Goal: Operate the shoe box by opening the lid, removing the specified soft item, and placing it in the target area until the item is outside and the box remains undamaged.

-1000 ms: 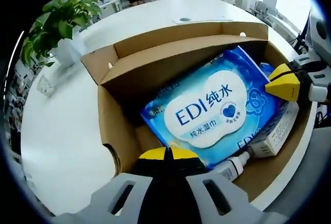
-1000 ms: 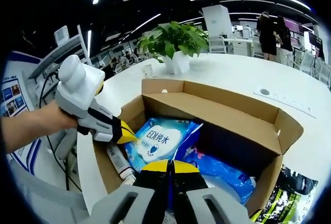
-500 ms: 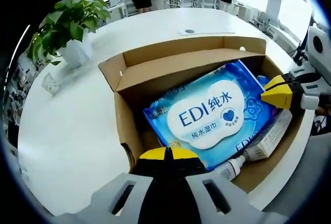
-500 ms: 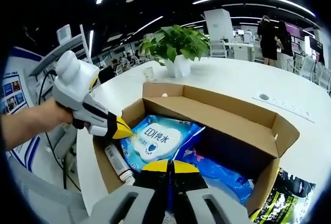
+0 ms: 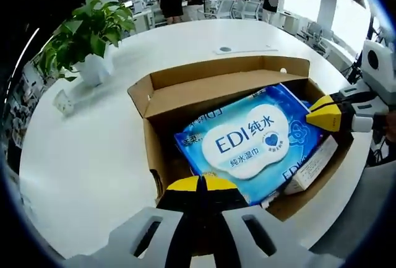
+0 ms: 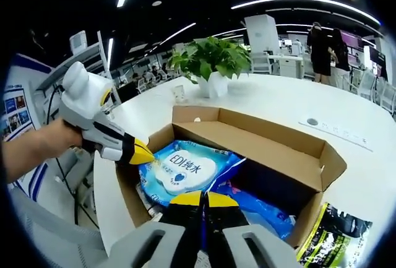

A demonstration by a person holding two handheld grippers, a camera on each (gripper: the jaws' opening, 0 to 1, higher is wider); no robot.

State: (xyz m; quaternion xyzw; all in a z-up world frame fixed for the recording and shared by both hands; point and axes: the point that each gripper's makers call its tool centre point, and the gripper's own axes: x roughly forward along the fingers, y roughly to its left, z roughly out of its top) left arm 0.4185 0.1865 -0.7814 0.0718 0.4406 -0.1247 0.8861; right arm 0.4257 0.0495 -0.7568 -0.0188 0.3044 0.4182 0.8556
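An open brown shoe box (image 5: 185,88) (image 6: 291,150) stands on a white round table (image 5: 80,156). Inside lies a blue soft pack of wet wipes (image 5: 247,144) (image 6: 182,172) with a white "EDI" label, tilted over other items. My left gripper (image 5: 201,184) is shut, its yellow tips at the pack's near edge; it also enters the right gripper view (image 6: 139,152), held by a hand. My right gripper (image 6: 202,198) is shut too, and its tip (image 5: 323,114) sits at the pack's right edge. Whether either one pinches the pack is unclear.
A white carton (image 5: 309,169) and a second blue pack (image 6: 260,209) lie in the box. A dark printed packet (image 6: 334,237) lies on the table beside it. A potted plant (image 5: 86,39) (image 6: 210,64) stands further off. People stand far behind.
Both views have drawn back and up, so the box looks smaller. The white tube beside the carton has slipped almost out of sight under the pack. Both grippers stay shut.
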